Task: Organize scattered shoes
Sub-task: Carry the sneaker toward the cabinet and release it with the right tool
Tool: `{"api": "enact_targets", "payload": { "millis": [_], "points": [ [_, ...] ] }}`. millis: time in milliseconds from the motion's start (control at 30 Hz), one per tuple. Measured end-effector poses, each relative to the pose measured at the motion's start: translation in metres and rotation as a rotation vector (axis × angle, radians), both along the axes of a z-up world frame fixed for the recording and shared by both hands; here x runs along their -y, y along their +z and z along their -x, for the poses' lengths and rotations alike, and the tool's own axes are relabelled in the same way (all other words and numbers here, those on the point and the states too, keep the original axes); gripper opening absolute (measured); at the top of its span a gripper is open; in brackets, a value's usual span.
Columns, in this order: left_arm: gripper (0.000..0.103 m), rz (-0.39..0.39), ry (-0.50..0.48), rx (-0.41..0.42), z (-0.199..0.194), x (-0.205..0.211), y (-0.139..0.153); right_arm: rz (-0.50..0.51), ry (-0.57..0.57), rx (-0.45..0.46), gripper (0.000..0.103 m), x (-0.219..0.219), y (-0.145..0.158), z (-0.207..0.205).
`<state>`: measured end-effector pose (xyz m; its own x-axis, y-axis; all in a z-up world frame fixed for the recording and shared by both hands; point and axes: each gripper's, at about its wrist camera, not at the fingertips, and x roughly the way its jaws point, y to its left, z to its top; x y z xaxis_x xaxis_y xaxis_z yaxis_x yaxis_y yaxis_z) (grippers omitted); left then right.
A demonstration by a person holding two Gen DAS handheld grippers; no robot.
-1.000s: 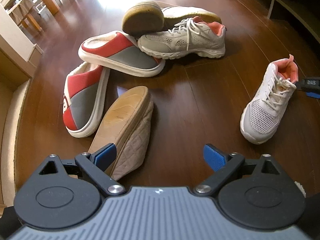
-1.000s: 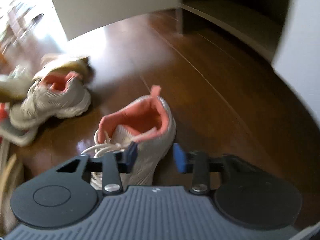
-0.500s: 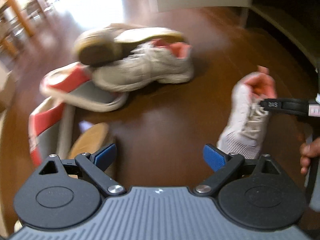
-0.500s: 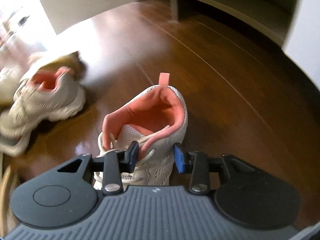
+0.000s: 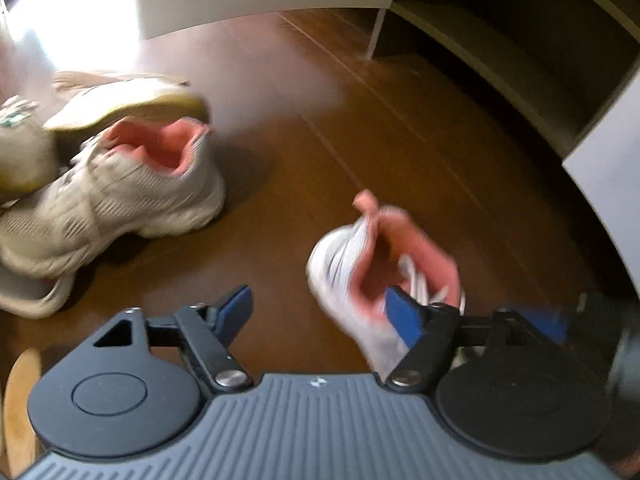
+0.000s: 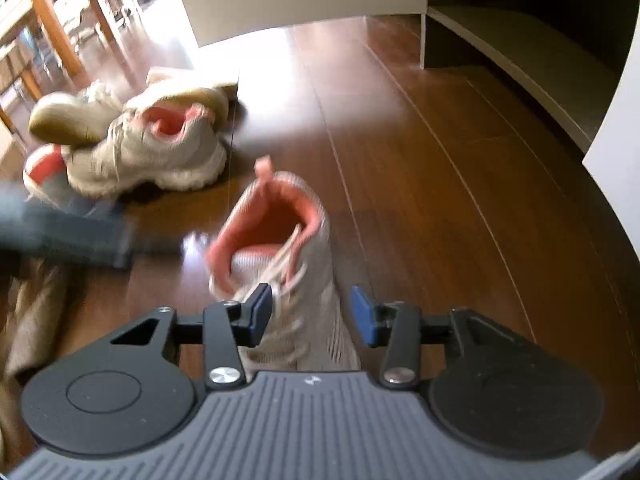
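Dark wood floor [image 6: 420, 184]. On it: a shoe heap at left w/ a pink-lined sneaker [image 6: 160, 152] in front, red slipper [image 6: 42, 168] behind, tan shoes [image 5: 120, 100] on top. A second sneaker [image 6: 280, 240] sits apart, prob. resting on the floor.

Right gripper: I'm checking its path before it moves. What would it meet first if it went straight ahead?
The right gripper is open and straddles the white sneaker, so it would meet that sneaker's laced top almost at once. Depth is uncertain through the blur.

right jaws opened off sneaker [image 6: 280, 240].
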<state>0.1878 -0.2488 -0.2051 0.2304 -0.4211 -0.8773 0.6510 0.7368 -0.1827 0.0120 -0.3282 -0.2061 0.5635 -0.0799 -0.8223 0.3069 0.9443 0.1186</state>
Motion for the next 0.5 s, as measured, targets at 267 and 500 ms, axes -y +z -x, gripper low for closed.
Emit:
{"api": "enact_targets", "payload": {
  "millis": [267, 500],
  "points": [
    [0.030, -0.090, -0.049, -0.091, -0.008, 0.036, -0.043, 0.172, 0.127, -0.084, 0.082, -0.040, -0.039, -0.008],
    [0.027, -0.093, -0.121, -0.067, 0.005, 0.055, -0.047, 0.143, 0.113, -0.054, 0.058, -0.026, -0.049, 0.004]
  ]
}}
